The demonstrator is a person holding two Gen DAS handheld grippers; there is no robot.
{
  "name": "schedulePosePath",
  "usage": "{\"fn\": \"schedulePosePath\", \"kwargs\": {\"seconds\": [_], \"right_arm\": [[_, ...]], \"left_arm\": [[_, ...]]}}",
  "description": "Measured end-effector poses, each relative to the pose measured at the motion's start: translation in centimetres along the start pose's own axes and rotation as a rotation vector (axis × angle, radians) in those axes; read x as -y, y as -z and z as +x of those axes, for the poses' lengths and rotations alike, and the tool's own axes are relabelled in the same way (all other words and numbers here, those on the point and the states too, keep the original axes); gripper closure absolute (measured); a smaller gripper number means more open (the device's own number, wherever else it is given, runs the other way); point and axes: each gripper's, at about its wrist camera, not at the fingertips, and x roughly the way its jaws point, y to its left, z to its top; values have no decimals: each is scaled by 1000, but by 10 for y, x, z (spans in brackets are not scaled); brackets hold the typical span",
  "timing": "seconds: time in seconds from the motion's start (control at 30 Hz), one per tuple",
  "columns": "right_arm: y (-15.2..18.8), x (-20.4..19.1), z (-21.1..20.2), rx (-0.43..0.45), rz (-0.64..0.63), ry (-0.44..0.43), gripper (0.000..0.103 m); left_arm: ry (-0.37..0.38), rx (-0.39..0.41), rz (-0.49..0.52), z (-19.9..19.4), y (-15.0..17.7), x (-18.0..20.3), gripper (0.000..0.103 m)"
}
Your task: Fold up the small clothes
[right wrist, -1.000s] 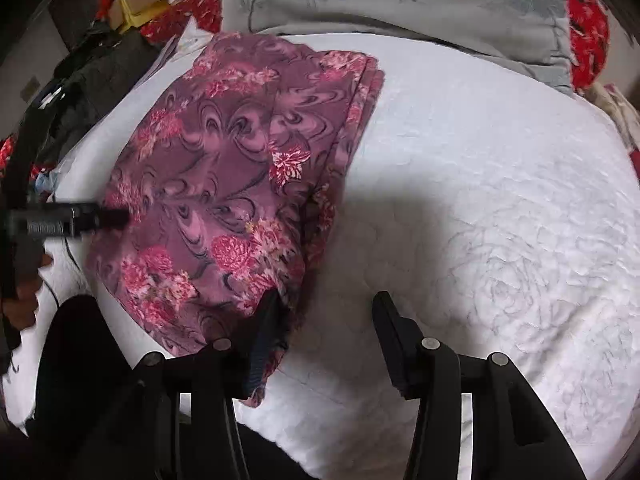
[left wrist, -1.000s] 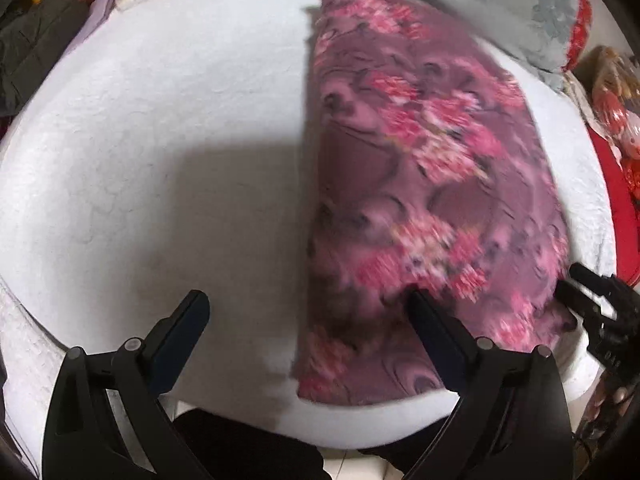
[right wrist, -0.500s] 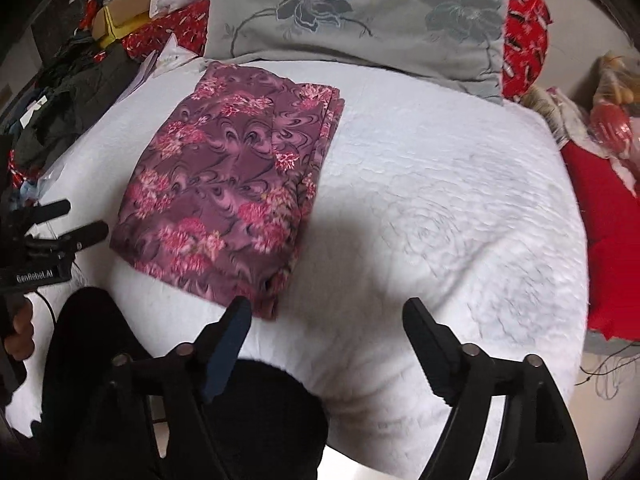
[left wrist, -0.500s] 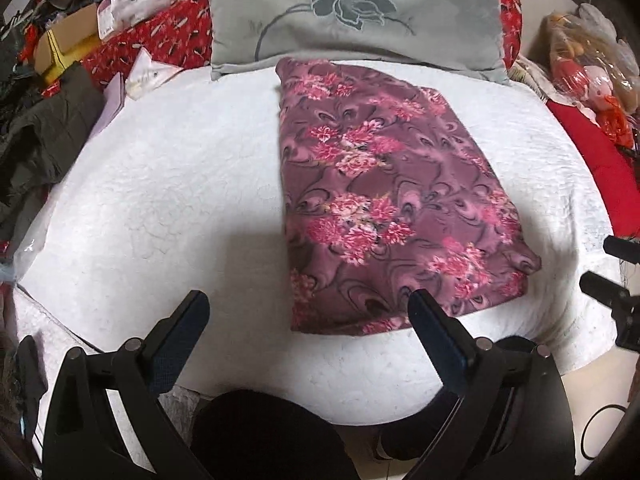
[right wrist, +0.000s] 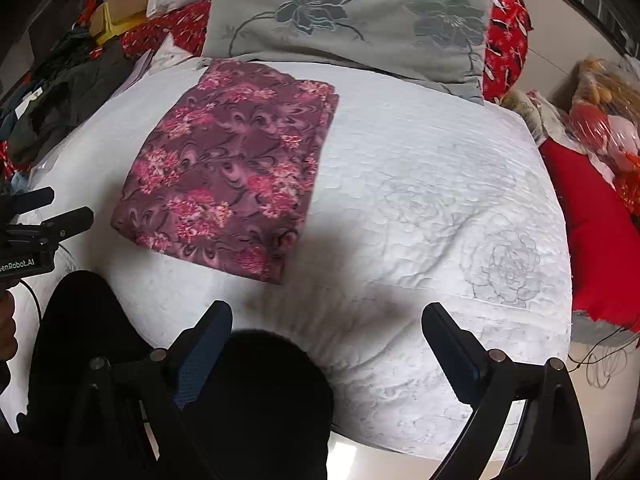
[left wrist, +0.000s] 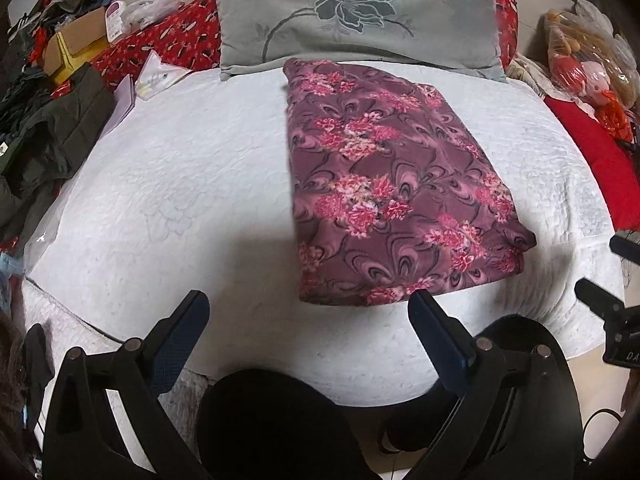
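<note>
Garment folded; R gripper partly cut off.

A white quilted bed carries a folded floral garment touching a grey pillow.

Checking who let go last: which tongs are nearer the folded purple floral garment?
Left, narrowly. The left tongs hang open just off the folded purple floral garment's near edge; the right tongs, jaws just opened, empty, sit farther back.

Folded garment on quilt, front of pillow; clothes pile left of quilt.
</note>
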Motion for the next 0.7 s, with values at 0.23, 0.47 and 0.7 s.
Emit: {"fn": "schedulePosePath", "kwargs": {"seconds": [0.23, 0.47, 0.7], "right_arm": [[-9, -3, -1, 25, -1, 30, 4], [-44, 24, 33, 4, 108, -59, 4], [-116, 64, 89, 29, 267, -287, 7]], "left_arm": [[-20, -21, -12, 8, 1, -10, 3], [-1, -57, -112, 37, -36, -34, 3], [43, -132, -185, 94, -107, -49, 3]]}}
